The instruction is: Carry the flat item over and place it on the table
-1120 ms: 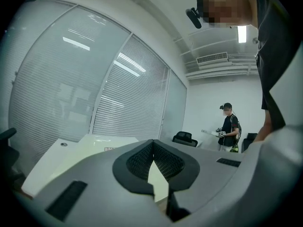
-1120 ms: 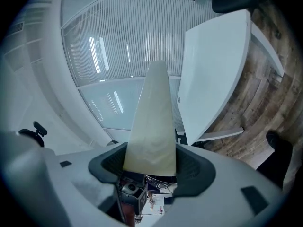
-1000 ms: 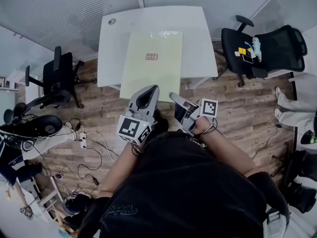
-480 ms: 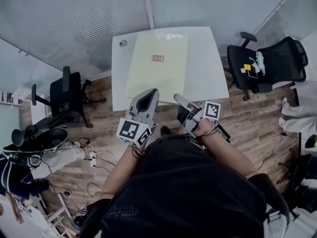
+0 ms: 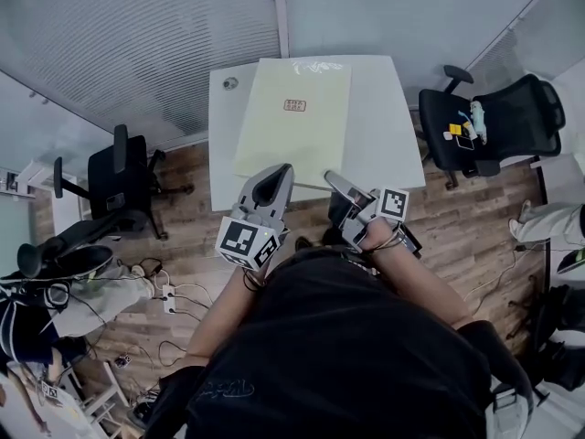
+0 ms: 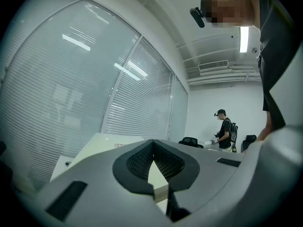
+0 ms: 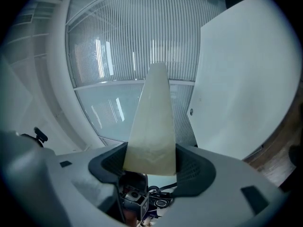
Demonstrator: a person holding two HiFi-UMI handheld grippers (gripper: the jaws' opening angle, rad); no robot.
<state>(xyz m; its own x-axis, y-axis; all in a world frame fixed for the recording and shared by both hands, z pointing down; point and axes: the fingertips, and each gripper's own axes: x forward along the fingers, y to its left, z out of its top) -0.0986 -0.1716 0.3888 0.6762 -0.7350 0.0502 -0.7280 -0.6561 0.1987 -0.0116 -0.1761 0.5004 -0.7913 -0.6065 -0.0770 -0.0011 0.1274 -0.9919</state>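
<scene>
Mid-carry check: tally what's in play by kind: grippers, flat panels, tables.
grippers: 2 (left gripper, right gripper, fingers of each shut on the panel's near edge)
flat panel: 1
table: 1
Total: 4

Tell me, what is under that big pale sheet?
The white table lies under the pale sheet, showing at both sides. Whatever sits on its covered middle is hidden. The left gripper and right gripper hold its near edge.
</scene>
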